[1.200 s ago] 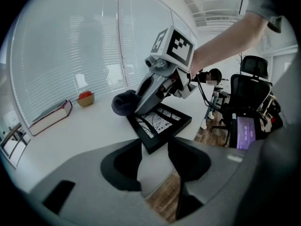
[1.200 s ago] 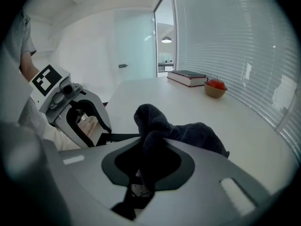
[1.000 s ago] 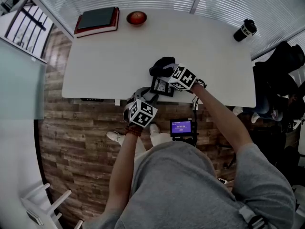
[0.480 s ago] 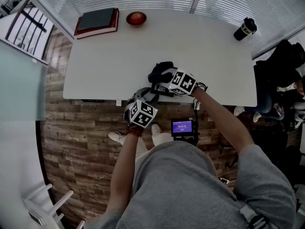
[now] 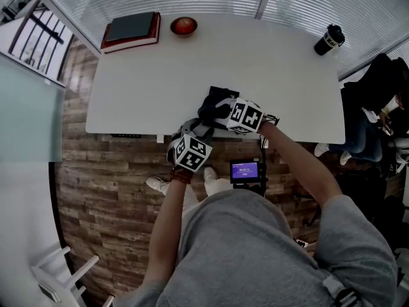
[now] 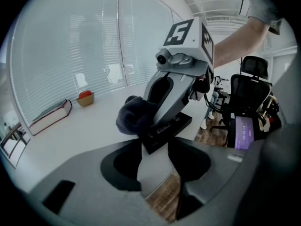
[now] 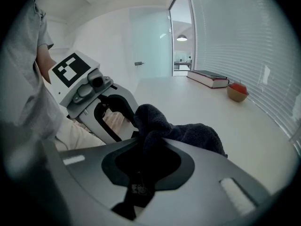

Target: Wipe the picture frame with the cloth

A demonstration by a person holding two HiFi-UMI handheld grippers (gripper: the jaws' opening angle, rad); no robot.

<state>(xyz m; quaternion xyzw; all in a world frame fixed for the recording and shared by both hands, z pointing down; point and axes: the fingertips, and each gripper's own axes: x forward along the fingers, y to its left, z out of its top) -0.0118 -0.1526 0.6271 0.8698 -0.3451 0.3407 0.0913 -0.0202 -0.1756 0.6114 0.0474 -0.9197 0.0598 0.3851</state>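
Left claw [image 6: 154, 142]: jaws set fairly wide about the near corner of the picture frame [image 6: 171, 126], and both tips are seen meeting its edges. This is read as a steadying hold.

Right claw [image 7: 149, 149]: closed on the cloth [image 7: 188, 133]. The dark bundle is pinched between the jaws and bulges out ahead of them.

Position: the picture frame is laid flat on the bench [image 5: 275, 75], close to its near edge. In the left gripper view the cloth is pressed against the frame's upper face at its far-left part. In the head view the frame is almost wholly covered by the cloth and the right claw.

Progress: the cloth has been picked up and brought onto the frame, so wiping is judged to be under way. The near, right-hand part of the frame is left uncovered and is presumably yet to be wiped. No dust or streaks can be made out, so the share already cleaned cannot be stated.
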